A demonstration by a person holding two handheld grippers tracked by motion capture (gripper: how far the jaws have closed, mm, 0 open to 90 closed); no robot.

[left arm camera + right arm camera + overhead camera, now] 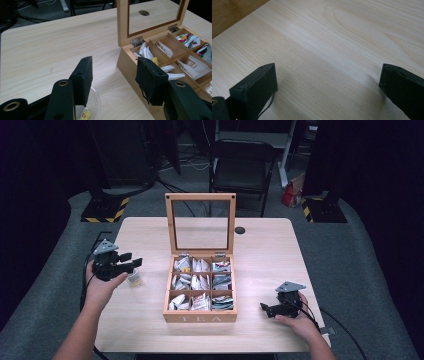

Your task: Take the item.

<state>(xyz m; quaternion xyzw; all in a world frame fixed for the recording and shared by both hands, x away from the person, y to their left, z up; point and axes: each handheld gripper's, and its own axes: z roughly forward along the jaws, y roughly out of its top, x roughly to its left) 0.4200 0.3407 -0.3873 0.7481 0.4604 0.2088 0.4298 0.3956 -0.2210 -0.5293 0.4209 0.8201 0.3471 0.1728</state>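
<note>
1. Black left tool (pixel 131 262) hovers above the pale wooden desk (pixel 150 330), jaws apart with nothing between them; directly beneath lies a small clear round dish (pixel 93 102) holding a yellow-tagged tea bag (pixel 85 115), just left of the box.
2. Light wooden nine-compartment tea box (pixel 200 316) sits mid-desk, its glass-paned lid (pixel 200 224) upright; paper tea packets (pixel 200 282) fill the compartments.
3. Black right tool (pixel 266 309) rests near the desk's right front edge, jaws wide apart and empty.
</note>
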